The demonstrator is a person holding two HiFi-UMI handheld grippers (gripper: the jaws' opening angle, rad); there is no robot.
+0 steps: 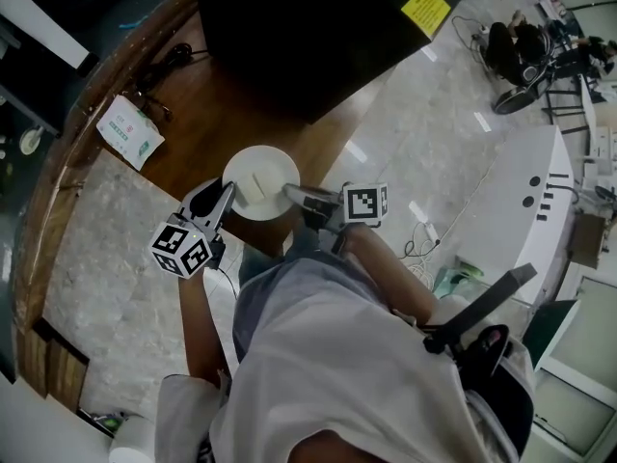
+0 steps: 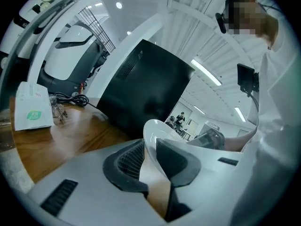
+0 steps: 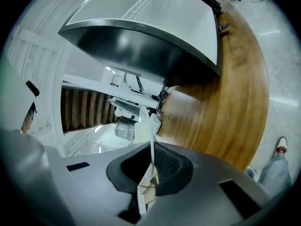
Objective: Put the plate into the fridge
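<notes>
White packet lies far left on wooden surface, well apart from everything else.

Left gripper pinches the near-left rim of the plate. In the left gripper view, both pads of the left gripper sit against the plate, with the rim running down between them.

Plate is white and round, so it has no long axis. From the head view it lies roughly flat, hollow face up. It is held in the air over the wood, just in front of the black fridge, and its far rim points toward the fridge.

Right gripper holds the near-right rim. In the right gripper view the right gripper has its jaws nearly together on the thin edge of the plate, seen edge-on.

Yellow sticker is on the fridge's right corner. Both grippers are on the same near side of the plate, apart from each other.
</notes>
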